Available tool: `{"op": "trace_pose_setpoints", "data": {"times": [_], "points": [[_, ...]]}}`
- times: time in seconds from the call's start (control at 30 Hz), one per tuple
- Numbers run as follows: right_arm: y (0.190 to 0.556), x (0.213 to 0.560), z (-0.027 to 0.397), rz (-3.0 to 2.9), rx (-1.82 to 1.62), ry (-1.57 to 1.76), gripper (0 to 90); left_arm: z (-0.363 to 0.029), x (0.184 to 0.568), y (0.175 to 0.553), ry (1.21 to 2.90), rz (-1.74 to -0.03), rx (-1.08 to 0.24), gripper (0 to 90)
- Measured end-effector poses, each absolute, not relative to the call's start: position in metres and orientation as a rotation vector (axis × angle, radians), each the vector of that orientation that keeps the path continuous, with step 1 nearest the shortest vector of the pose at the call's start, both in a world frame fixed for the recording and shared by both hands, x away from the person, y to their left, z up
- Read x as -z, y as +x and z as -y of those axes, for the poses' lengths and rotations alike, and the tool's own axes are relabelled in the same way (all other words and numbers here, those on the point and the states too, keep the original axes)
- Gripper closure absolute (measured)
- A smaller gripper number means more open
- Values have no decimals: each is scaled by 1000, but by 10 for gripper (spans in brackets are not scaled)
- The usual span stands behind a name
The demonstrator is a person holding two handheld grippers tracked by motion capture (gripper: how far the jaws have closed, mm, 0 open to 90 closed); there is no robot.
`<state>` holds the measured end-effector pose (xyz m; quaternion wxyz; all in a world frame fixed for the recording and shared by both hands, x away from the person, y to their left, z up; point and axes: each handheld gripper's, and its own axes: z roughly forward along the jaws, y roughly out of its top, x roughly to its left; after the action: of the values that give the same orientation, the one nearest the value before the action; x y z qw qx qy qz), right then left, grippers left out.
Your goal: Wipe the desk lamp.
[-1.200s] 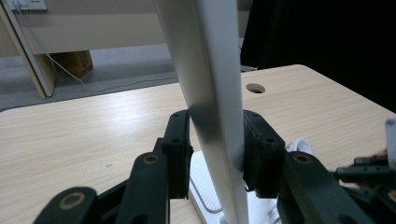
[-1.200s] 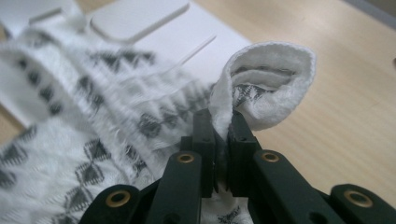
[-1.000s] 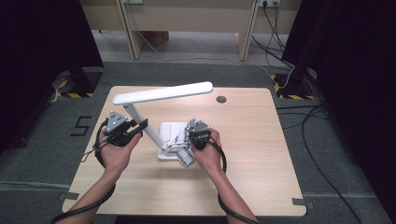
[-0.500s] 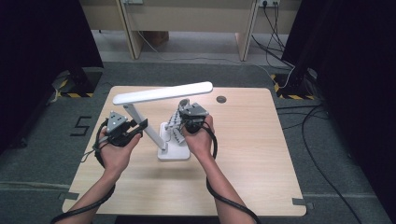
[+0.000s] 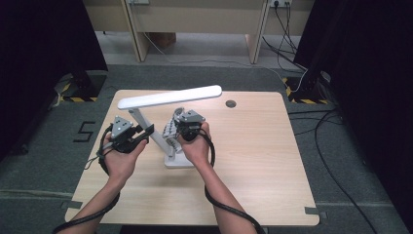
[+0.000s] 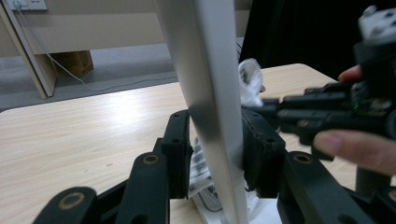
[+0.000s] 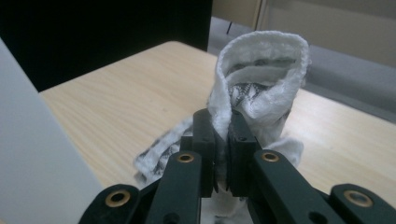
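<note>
On the wooden table point(image 5: 253, 161), a white desk lamp point(image 5: 168, 97) is being wiped; its slanted stem point(image 6: 210, 107) is pinched between the jaws of the left gripper point(image 5: 139, 134), which are pressed against both of its sides in the left gripper view, so that the lamp is held steady. A white cloth point(image 7: 261, 79) with a dark pattern is clamped in the right gripper point(image 5: 176, 127), whose jaws are pressed together on a fold of it; the rest of the cloth is seen rising in a loop above the jaws in the right gripper view. In the high view the cloth point(image 5: 171, 127) is held just beside the stem, above the lamp's base point(image 5: 176, 161) and below the long head.

The step in hand is judged to be the wiping of the stem, with the lamp braced by the other hand; whether the cloth is touching the stem cannot be told. For the next move, the cloth would need to be pressed against the stem and drawn along it, while the left grip is kept firm so that the lamp is not tipped or dragged across the table.

No container is seen on the table; nothing is held in anything.
</note>
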<state>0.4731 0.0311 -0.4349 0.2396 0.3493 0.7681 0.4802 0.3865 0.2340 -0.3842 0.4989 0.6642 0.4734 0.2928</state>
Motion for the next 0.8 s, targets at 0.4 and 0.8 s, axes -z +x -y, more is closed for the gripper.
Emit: {"op": "trace_pose_setpoints", "data": {"times": [0.4,0.8], "points": [[478,479,-34,-2272,-1150,978,854,-234,384,387,1608,-1146,-714,646],[477,492,-25,-2308,-1040,981,854,-234,384,387,1605,-1150,-721,656]]}}
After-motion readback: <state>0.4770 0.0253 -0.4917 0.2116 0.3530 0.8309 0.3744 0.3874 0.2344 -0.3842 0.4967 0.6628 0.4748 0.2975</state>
